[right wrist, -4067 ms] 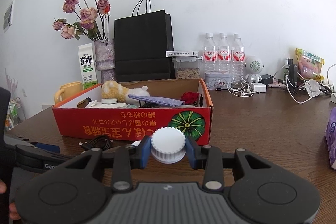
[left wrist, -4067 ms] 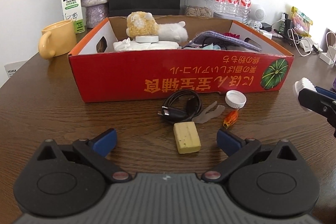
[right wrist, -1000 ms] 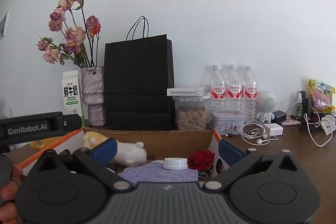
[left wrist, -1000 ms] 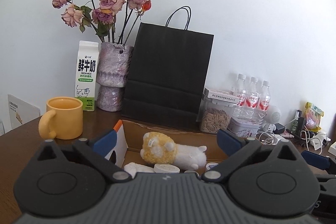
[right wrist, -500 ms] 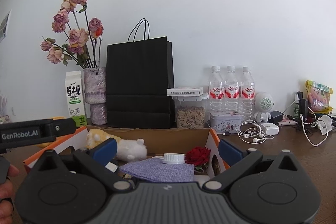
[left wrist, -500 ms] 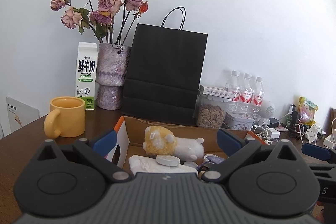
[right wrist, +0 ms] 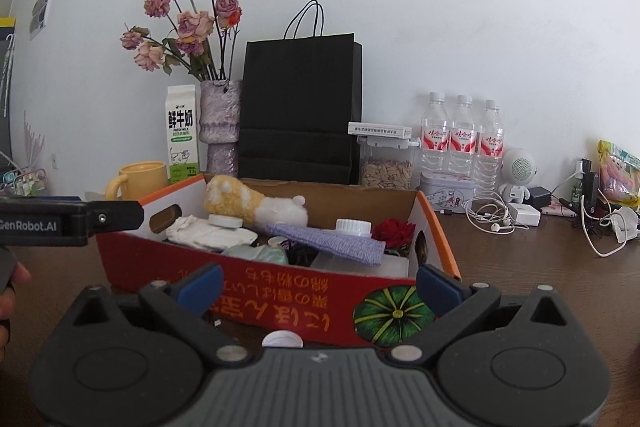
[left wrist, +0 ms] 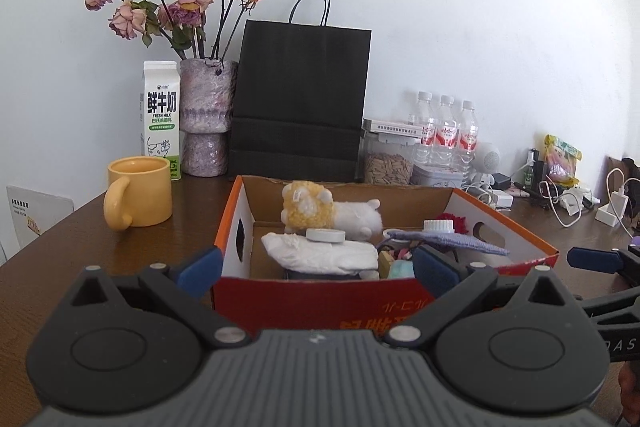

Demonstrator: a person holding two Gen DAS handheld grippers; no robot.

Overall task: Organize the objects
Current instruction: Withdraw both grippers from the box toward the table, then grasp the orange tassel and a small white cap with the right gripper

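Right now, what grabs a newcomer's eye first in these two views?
The red box in the middle of the table, crammed with a plush toy, a purple cloth with a white cap on it, and a red rose. Behind it a tall black bag stands beside dried roses in a vase. Both hand-held grippers, left and right, are open and empty.

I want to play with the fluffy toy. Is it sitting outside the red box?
No, the fluffy toy lies inside the red box, at the back behind the white cloth.
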